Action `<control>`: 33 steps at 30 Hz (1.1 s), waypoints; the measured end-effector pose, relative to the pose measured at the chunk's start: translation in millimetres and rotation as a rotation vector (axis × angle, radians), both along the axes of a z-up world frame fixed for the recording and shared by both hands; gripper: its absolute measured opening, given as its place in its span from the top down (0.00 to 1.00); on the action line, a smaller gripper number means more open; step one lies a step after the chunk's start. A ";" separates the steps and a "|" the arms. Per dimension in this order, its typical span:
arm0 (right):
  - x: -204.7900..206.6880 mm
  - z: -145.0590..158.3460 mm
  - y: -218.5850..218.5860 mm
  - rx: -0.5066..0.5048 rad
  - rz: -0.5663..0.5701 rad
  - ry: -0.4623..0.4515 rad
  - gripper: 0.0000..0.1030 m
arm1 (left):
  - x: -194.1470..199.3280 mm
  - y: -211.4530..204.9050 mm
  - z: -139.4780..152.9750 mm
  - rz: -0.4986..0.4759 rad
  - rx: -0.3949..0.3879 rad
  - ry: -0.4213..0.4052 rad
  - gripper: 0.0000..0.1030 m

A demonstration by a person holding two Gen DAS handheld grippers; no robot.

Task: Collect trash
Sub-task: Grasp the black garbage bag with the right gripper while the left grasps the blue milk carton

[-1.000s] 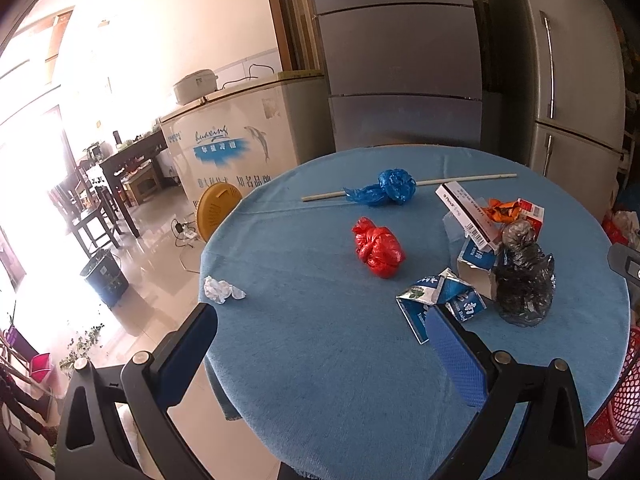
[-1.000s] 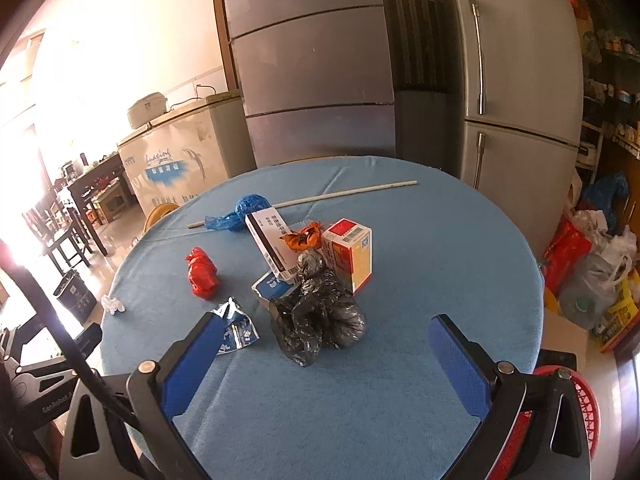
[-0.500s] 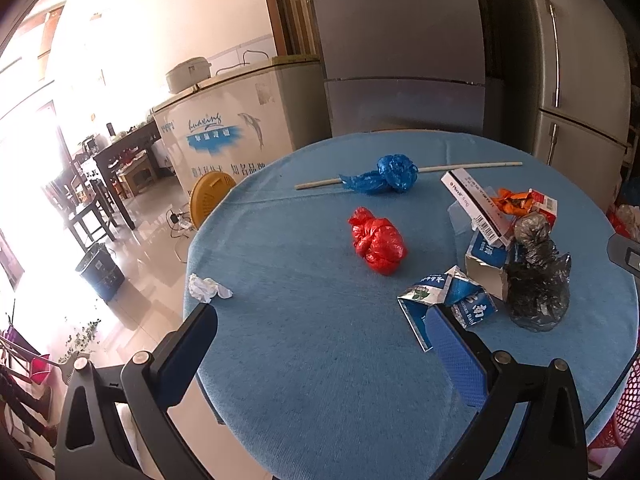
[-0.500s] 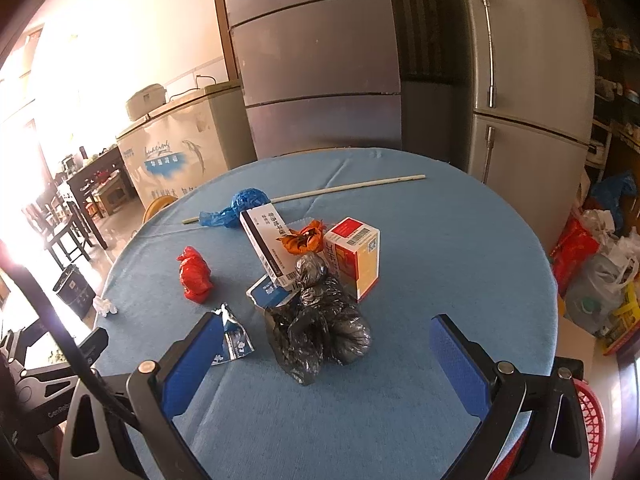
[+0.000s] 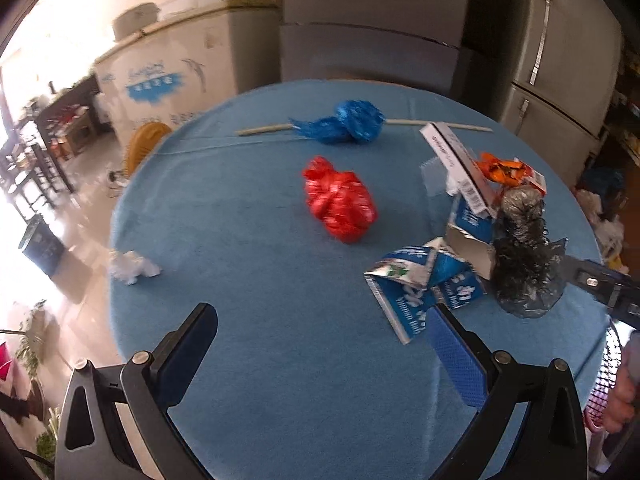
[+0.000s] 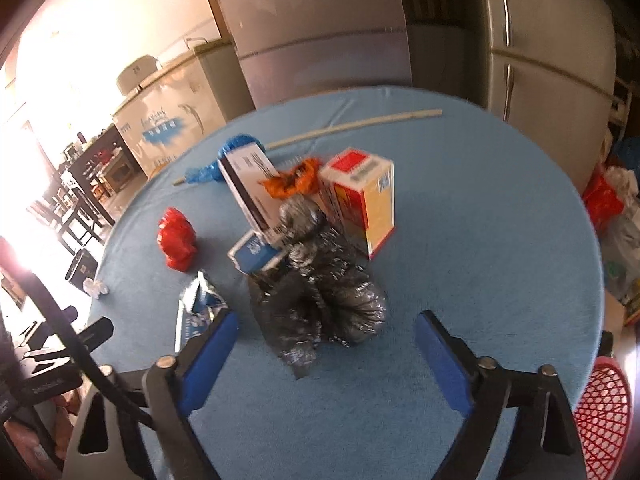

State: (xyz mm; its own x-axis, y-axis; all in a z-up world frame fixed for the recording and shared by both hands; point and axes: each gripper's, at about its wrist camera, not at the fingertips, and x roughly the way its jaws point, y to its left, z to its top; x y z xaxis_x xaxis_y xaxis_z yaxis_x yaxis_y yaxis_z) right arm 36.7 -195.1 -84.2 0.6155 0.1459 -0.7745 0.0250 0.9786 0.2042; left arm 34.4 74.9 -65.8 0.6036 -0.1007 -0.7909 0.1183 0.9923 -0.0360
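Note:
Trash lies on a round table with a blue cloth (image 5: pixel 260 360). A knotted black bag (image 6: pixel 324 300) sits just ahead of my right gripper (image 6: pixel 326 330), whose jaws are closing with the bag's near edge between the tips, pads not touching it. Behind it stand a red-and-yellow box (image 6: pixel 364 200), a white box (image 6: pixel 248 184), an orange wrapper (image 6: pixel 294 178) and a blue carton (image 6: pixel 256 252). My left gripper (image 5: pixel 324 328) is open over bare cloth; a red bag (image 5: pixel 340 204), a blue bag (image 5: pixel 348 122), a flattened blue carton (image 5: pixel 416 284) and a white paper wad (image 5: pixel 132 266) lie ahead.
A long thin stick (image 6: pixel 352 124) lies across the far side of the table. A red mesh basket (image 6: pixel 604 416) stands on the floor at the lower right. Grey refrigerators (image 6: pixel 548 40) and a white chest freezer (image 5: pixel 172 76) stand beyond the table.
Both grippers have dropped closer to the table and tilted down. The right gripper's jaws have narrowed and now flank the black bag. The left gripper's jaws stay wide.

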 end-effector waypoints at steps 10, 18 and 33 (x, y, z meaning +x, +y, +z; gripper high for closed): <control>47.4 -33.0 -20.0 0.141 0.029 0.052 0.25 | 33.6 -43.0 -7.0 -0.170 -0.052 0.064 0.00; 62.9 -52.8 -24.8 0.232 0.060 0.088 0.54 | 64.4 -59.1 -30.3 -0.268 -0.019 0.105 0.12; 19.6 -43.7 -60.2 0.333 0.016 0.067 0.57 | 70.3 -64.0 -52.9 -0.315 -0.115 0.169 0.78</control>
